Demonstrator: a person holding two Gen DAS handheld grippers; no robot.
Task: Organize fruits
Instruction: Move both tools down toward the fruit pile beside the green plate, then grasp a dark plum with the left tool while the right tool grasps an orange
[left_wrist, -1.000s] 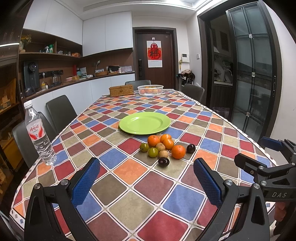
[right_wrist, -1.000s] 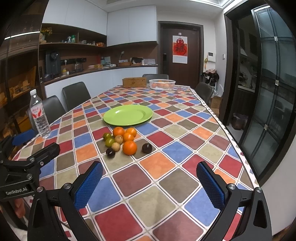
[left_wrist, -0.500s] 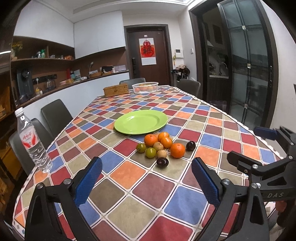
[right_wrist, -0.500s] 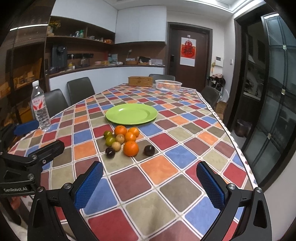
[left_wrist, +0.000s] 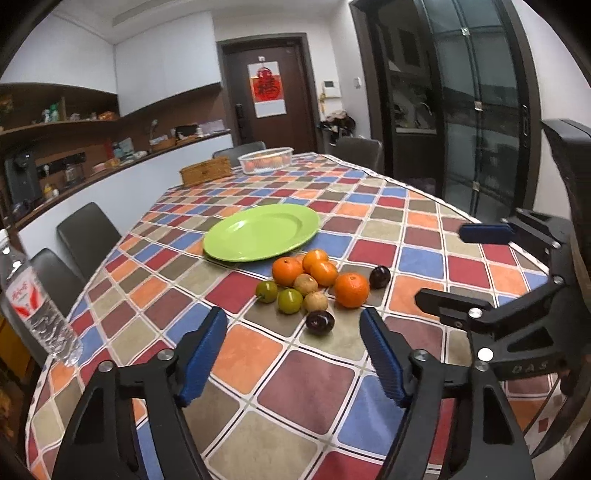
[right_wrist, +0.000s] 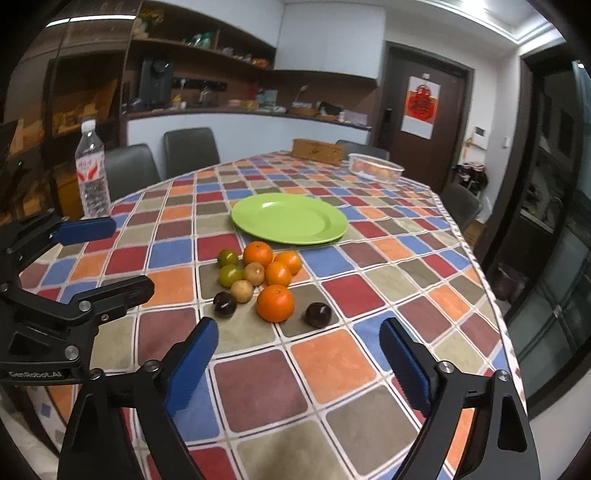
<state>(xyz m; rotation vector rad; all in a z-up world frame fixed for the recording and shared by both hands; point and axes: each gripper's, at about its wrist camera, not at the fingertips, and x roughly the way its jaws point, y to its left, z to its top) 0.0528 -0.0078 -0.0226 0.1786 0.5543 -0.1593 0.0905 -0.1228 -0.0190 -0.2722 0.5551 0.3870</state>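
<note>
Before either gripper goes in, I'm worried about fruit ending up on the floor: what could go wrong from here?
1. The fruits lie bunched and touching; grabbing the nearest orange could nudge its round neighbours into rolling.
2. Both the left gripper and the right gripper face the same cluster with jaws closing on nothing, so they may collide.
3. The dark plum lies apart towards the table edge and might roll off.

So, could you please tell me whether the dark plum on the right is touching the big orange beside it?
Apart. The right wrist view shows bare tablecloth between the dark plum and the big orange.
</note>
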